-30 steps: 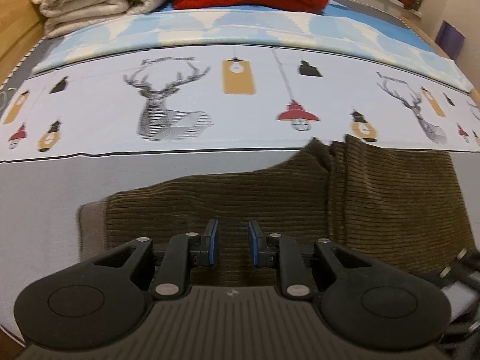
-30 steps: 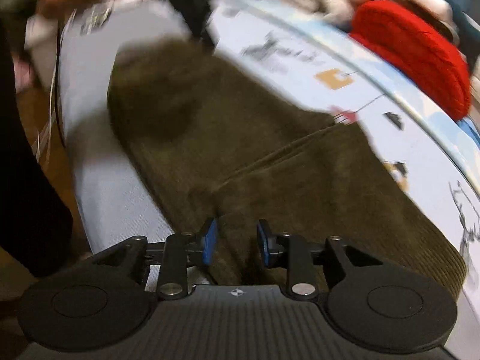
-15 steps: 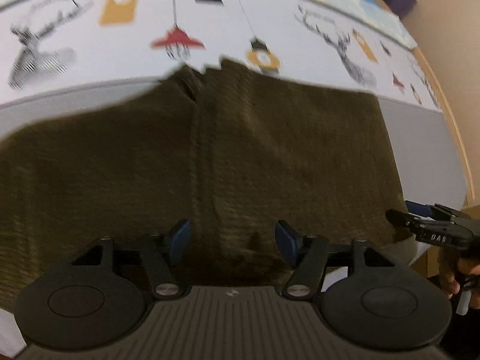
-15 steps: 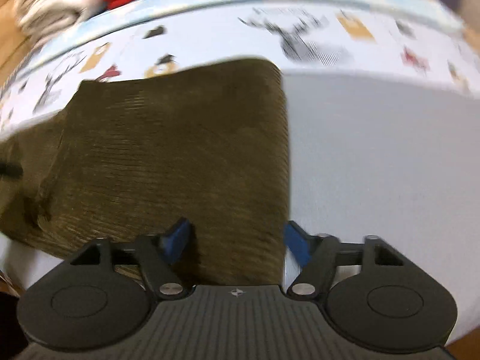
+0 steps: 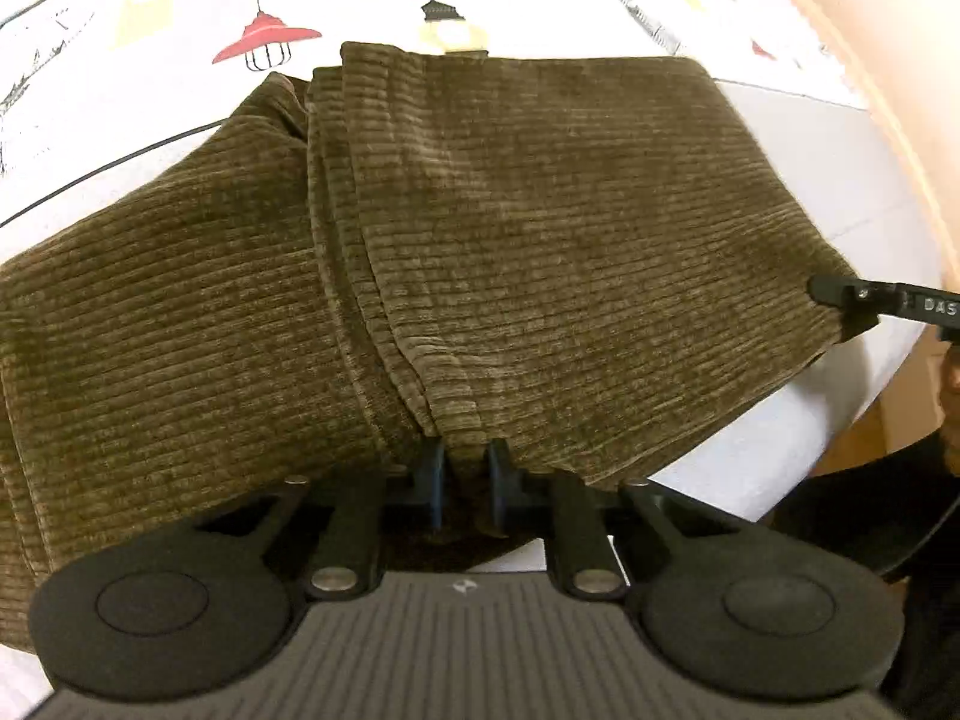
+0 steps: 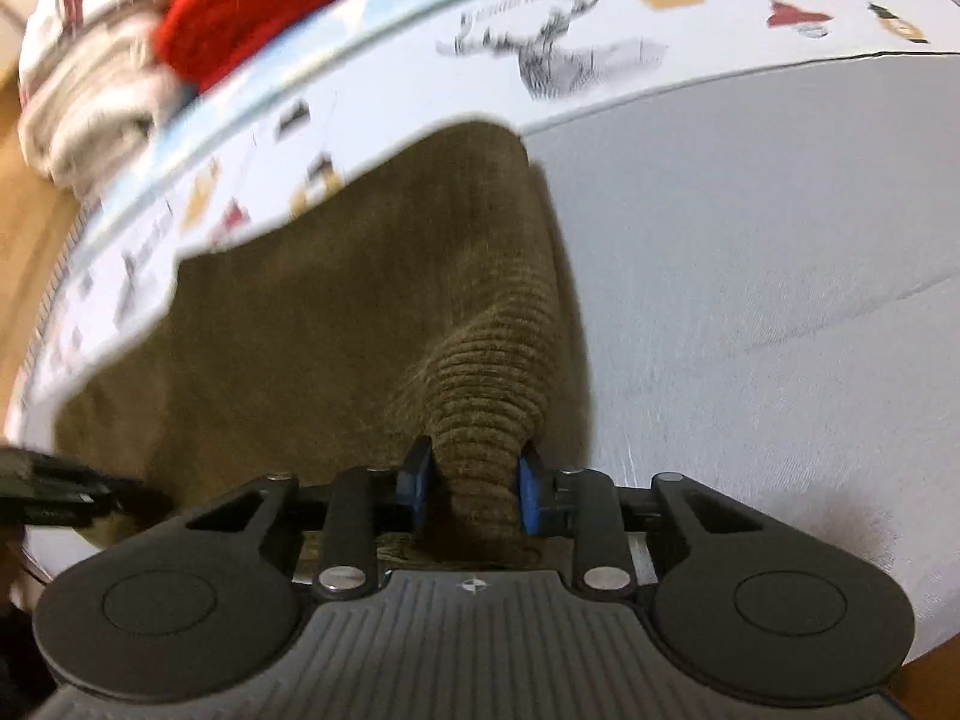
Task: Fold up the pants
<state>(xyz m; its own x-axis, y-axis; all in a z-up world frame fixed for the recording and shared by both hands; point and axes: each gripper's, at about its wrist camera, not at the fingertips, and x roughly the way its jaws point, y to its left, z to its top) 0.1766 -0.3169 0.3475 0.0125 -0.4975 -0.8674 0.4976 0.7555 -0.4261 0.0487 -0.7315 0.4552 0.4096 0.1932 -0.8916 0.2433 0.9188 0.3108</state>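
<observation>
left wrist: left gripper (image 5: pixel 465 480) is pinching the near edge of the brown corduroy pants (image 5: pixel 480 228), which are lying on the printed bedsheet (image 5: pixel 180 30). right wrist: right gripper (image 6: pixel 471 489) is clamping a bunched pants (image 6: pixel 336 312) corner, beside the sheet's grey panel (image 6: pixel 750 270).

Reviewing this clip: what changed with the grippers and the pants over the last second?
Both grippers went from empty to gripping. The left gripper swung right along the near edge, opened, then shut on the brown corduroy pants at the fold. The right gripper swung to the pants' right end and shut on a bunch of cloth. The pants remain flat on the printed bedsheet.
</observation>
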